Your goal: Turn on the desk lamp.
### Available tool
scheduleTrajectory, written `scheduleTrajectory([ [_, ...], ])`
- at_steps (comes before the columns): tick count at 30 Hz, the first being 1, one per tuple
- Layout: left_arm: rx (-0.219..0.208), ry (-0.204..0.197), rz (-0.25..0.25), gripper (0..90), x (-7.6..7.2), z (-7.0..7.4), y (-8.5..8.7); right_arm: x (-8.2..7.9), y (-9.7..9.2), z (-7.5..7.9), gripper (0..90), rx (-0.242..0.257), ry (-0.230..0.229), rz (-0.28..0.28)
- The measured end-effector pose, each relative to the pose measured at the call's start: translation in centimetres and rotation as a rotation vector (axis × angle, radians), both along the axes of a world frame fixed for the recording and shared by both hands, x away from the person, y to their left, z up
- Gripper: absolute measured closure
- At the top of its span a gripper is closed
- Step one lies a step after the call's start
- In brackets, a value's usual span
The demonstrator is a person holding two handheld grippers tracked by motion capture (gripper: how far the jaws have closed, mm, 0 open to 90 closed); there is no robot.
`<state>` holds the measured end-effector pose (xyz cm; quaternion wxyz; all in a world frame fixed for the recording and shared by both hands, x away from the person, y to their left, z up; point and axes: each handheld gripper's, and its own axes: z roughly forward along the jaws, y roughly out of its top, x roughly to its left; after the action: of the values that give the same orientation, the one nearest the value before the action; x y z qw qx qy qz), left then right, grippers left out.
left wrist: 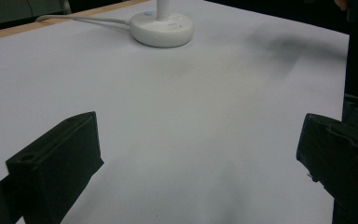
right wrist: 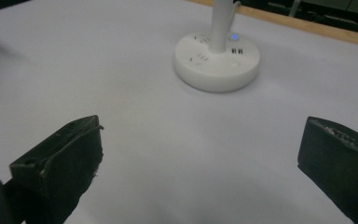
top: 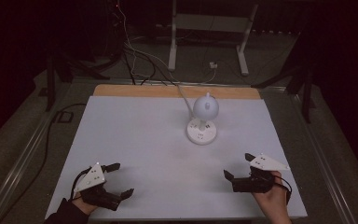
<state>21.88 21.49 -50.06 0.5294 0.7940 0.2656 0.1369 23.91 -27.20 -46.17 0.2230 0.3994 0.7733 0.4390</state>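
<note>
one smooth round white lamp base [right wrist: 217, 67]

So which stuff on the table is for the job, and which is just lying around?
For the job:
- white lamp, round base, cord running off the far edge
- left gripper, open
- right gripper, open

Just lying around:
- cables on the floor behind the table
- white frame behind them

Your white table top [top: 135, 154] shows a strip of bare wood [top: 135, 90] along its far edge. Beyond that edge you have loose cables [top: 133, 56] on the floor and a white frame [top: 172, 46]. A black cable [top: 48, 135] runs past the left edge.
</note>
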Motion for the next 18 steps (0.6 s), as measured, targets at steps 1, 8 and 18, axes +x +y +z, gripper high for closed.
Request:
scheduleTrajectory([
  [1, 0.001, -0.001, -0.001, 0.4, 0.0, 0.0, 0.0, 0.1, 0.1, 0.2, 0.1, -0.002, -0.005, 0.001],
  [8, 0.000, -0.002, -0.002, 0.4, 0.0, 0.0, 0.0, 0.8, 0.5, 1.2, 0.1, 0.004, -0.034, 0.021],
  [18, 0.003, -0.001, -0.004, 0.4, 0.0, 0.0, 0.0, 2.3, 1.6, 1.9, 0.1, 0.009, -0.044, 0.036],
])
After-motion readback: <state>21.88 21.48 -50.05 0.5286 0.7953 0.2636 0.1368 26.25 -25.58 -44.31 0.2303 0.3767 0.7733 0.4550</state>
